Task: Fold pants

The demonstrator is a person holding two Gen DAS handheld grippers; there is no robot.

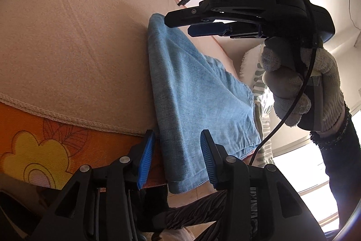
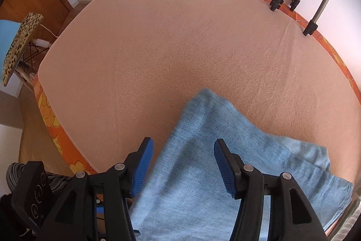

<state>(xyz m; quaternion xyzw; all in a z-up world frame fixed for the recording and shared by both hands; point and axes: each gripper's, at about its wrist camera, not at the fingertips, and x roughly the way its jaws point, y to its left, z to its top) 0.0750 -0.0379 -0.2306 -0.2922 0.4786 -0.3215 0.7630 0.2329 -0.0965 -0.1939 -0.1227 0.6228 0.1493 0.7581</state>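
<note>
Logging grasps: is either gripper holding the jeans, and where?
Neither. Left gripper and right gripper are open above the folded jeans, clamping nothing.

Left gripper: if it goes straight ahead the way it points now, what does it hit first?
Most likely the folded pants: the open left gripper straddles their near end, hanging off the bed. Depth is unclear, so it might pass just above.

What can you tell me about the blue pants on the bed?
The pants are light blue and look like soft, faded denim. They lie flat and folded into a long strip on the peach blanket, near the bed's edge, with one end reaching just past it. A hem is visible at that near end, and a few shallow wrinkles cross the cloth. Both grippers, left and right, hover open above them; neither visibly pinches the fabric.
</note>
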